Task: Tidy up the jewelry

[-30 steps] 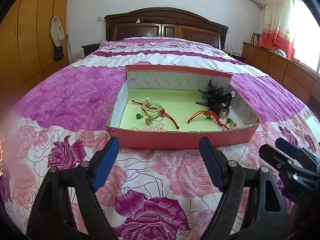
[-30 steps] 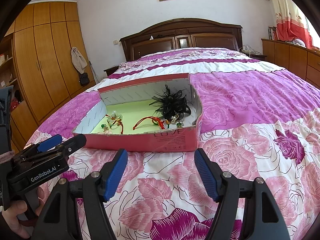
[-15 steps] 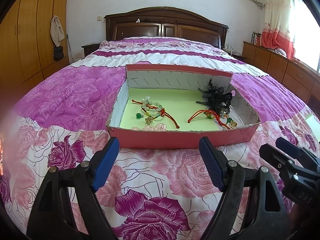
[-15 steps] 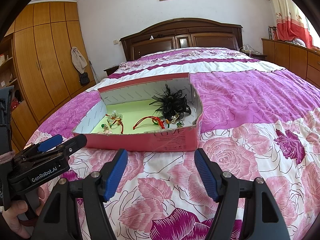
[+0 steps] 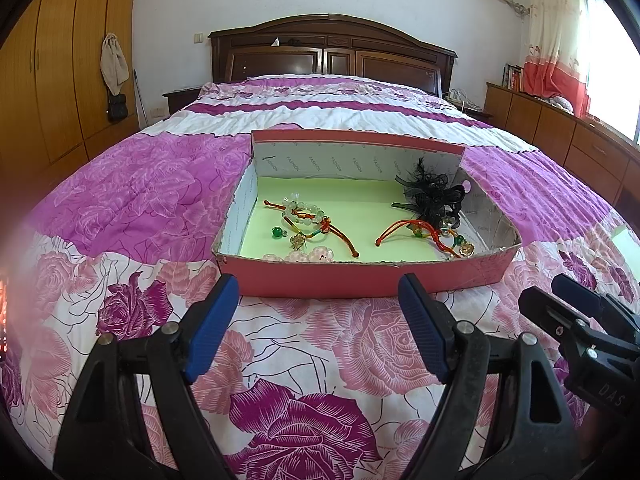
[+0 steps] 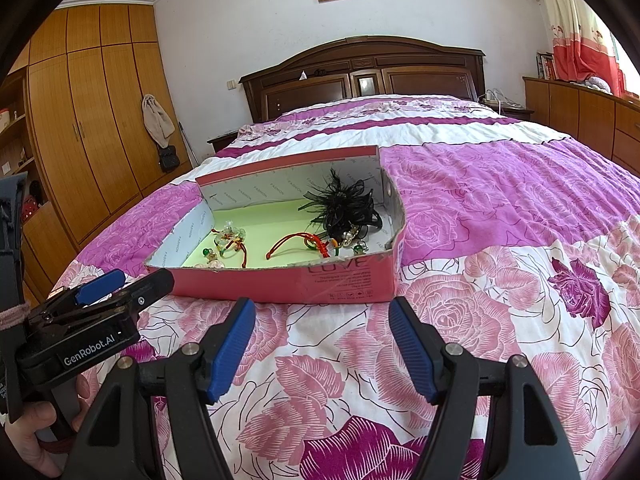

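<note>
A bed (image 5: 168,208) with a pink and purple rose quilt filled the bedroom, and a pink cardboard box (image 5: 360,278) lay on it towards the foot edge. Inside, on the green lining, a beaded bracelet (image 5: 304,218) with a red cord lay towards the left wall, a black feather hair piece (image 5: 434,196) sat in the far right corner, and a red cord charm (image 5: 420,232), perhaps tangled with beads, lay beside it. The left hand-held gripper (image 5: 318,336) and the right hand-held gripper (image 6: 322,350) both hung over the quilt near the box's front wall, jaws spread wide and holding nothing.

Floral bedspread (image 5: 152,200), wooden headboard (image 5: 332,52), wardrobe (image 6: 92,132)
</note>
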The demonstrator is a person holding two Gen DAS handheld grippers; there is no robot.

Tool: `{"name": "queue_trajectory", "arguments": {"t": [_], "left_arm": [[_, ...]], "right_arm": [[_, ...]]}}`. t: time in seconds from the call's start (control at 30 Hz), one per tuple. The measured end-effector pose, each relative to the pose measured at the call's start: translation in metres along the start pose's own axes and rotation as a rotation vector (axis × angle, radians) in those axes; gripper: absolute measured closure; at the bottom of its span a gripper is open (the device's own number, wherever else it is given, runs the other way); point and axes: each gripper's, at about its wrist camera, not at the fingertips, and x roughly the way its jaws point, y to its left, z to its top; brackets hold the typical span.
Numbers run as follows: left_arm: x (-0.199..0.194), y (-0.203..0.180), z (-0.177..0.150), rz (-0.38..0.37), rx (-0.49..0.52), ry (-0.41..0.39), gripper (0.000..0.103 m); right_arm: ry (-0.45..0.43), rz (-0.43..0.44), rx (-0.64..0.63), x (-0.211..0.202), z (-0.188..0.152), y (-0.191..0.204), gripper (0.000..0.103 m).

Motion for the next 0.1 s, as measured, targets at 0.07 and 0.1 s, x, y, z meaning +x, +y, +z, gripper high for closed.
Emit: {"name": "queue_trajectory", "arguments": {"t": [0.07, 0.1], "left_arm": [[0.0009, 0.0004, 0.0002, 0.004, 0.0, 0.002, 0.028], [0.0018, 0.0003, 0.0005, 0.006, 0.002, 0.004, 0.028]], "right_arm": [[0.0, 0.0, 0.0, 0.0, 0.0, 0.0, 0.031], [0.0, 0.0, 0.0, 0.0002, -0.0008, 0.0002, 0.031]]}}
